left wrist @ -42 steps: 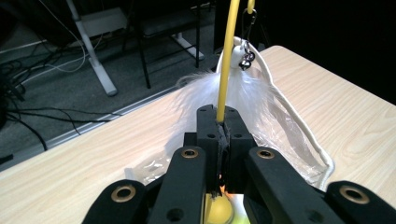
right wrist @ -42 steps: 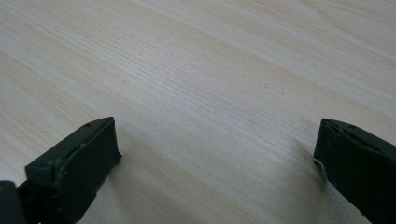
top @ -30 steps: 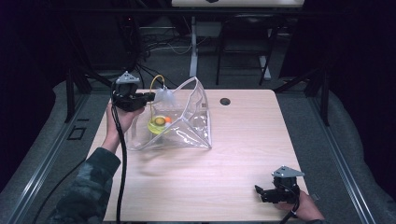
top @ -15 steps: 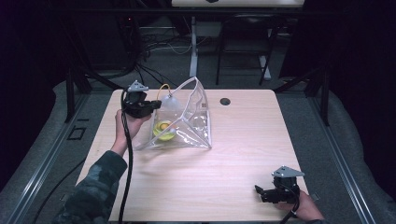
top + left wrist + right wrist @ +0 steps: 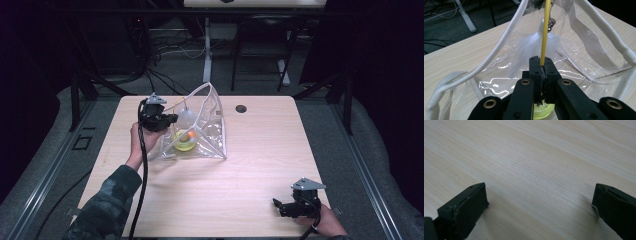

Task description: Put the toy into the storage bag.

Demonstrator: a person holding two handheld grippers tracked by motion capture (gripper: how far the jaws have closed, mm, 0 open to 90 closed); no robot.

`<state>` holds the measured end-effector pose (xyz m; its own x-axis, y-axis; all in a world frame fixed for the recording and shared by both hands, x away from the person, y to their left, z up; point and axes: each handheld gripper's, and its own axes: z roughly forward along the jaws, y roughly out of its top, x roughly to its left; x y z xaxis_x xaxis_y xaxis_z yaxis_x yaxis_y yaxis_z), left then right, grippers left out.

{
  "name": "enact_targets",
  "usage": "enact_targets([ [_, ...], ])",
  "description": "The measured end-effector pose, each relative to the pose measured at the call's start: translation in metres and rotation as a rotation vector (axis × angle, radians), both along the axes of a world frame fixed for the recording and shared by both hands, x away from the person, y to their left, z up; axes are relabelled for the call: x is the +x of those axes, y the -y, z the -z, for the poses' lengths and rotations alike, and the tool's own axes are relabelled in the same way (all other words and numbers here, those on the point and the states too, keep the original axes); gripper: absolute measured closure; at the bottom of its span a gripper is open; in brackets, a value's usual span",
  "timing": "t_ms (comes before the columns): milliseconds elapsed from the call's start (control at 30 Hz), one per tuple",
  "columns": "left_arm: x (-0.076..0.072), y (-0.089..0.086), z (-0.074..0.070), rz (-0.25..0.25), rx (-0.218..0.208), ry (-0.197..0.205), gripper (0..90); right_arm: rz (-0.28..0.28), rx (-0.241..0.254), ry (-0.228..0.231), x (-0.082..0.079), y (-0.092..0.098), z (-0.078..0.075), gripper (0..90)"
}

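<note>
Left hand-held gripper (image 5: pixel 540 66) clamped on thin yellow stick (image 5: pixel 545 30) with white feather tuft (image 5: pixel 534 45), inside clear bag (image 5: pixel 210 135) at worktop (image 5: pixel 250 165) rear left, white straps (image 5: pixel 499 47) flanking, yellow-green cup (image 5: pixel 184 141) beneath, right hand-held gripper (image 5: pixel 540 202) wide apart, empty, no legible writing

My left gripper view cuts the yellow stick (image 5: pixel 545 30) at the top edge, so its far end is unseen. Bag contents (image 5: pixel 185 140) too small in the high view; the yellow-green item (image 5: pixel 544 111) sits mostly behind my jaws.
</note>
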<state>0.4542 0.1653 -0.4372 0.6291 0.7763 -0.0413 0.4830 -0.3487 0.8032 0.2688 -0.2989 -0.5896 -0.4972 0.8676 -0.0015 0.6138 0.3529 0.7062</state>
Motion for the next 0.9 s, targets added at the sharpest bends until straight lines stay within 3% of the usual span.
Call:
enact_targets([
  [167, -0.005, 0.0, -0.006, 0.023, -0.028, 0.014, 80.6, 0.001, 0.001, 0.001, 0.0, 0.0, 0.0, 0.0],
  [433, -0.016, -0.008, -0.02, 0.042, -0.038, 0.015, 53.2, 0.001, 0.0, 0.001, 0.0, 0.0, 0.0, 0.0],
  [567, -0.023, -0.014, -0.03, 0.043, -0.034, 0.036, 45.9, 0.001, 0.0, 0.001, 0.0, 0.0, 0.0, 0.0],
  [800, -0.031, -0.03, -0.045, -0.011, 0.004, 0.062, 26.2, 0.001, 0.0, 0.001, 0.0, 0.0, 0.0, 0.0],
  [900, -0.033, -0.041, -0.047, -0.041, 0.002, 0.056, 17.3, 0.001, 0.0, 0.001, 0.0, 0.0, 0.0, 0.0],
])
